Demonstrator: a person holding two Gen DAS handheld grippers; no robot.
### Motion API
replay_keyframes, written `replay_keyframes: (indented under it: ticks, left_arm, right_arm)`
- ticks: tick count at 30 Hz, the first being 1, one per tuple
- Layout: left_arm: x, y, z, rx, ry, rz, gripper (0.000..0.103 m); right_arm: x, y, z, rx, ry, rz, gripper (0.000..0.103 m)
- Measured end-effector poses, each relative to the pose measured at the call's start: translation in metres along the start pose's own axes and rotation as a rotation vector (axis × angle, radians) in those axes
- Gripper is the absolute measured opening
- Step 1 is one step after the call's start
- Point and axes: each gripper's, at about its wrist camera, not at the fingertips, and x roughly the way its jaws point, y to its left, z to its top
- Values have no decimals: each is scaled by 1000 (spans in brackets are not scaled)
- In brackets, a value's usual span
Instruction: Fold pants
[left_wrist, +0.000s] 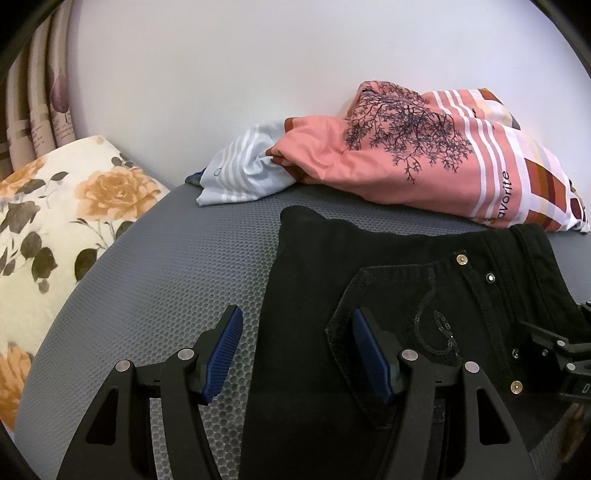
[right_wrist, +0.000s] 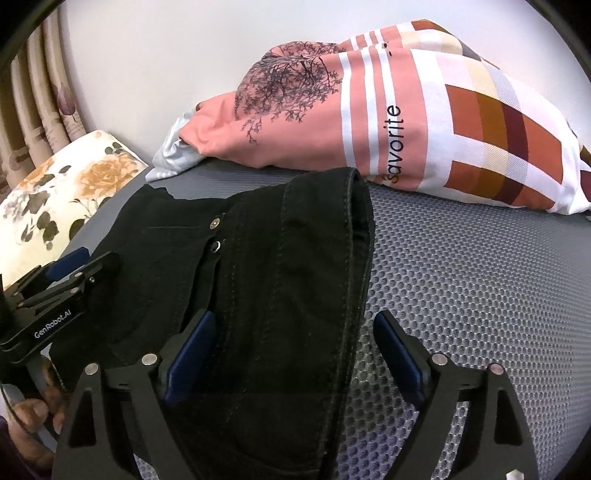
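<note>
Item 1. Grey mesh mat (left_wrist: 207, 258): honeycomb-textured surface that carried everything listed; taken here as the landmark.

Item 2. Pink printed bedding (left_wrist: 406, 158): bundled at the mat's far edge against the wall, with a pale striped cloth (left_wrist: 236, 173) tucked beside it.

Item 3. Floral cushion (left_wrist: 55, 206): off the mat's left side, curtain behind it.

Item 4. Black pants (left_wrist: 369, 266): lay about mid-mat, just short of the bedding, already folded into a compact stack. Back pocket and rivets faced up; the stitched waistband ran down the stack's right side, and the folded edge lay on its left.

Item 5. Right gripper (right_wrist: 295, 350): released, jaws spread wide either side of the waistband, pads not pressing the cloth.

Item 6. Left gripper (left_wrist: 295, 350): jaws apart, one pad over the mat and one over the pocket, straddling the stack's left edge; nothing clamped.

Step in hand, as judged: letting go after a fold, both tools off the cloth.

Next move, as judged: either lift both grippers clear without dragging the top layer, or take both ends again for one more fold, kept square.
</note>
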Motion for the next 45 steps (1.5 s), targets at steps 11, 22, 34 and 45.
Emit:
replay_keyframes:
  ticks: [11,22,34,45]
  left_arm:
    - [1,-1,0,1,-1,5,64]
    - [1,1,0,-2,-3,7,64]
    - [-1,0,0,-3,-13,17,70]
    - [-2,0,0,-2,-16,28,72]
  right_arm:
    - [1,3,1,-11,-2,-25,89]
    - [3,4,2,-16,0,-42,91]
    - [2,7,2,-28,-2,-77,95]
    - [1,7,4,-34,-4,-93,98]
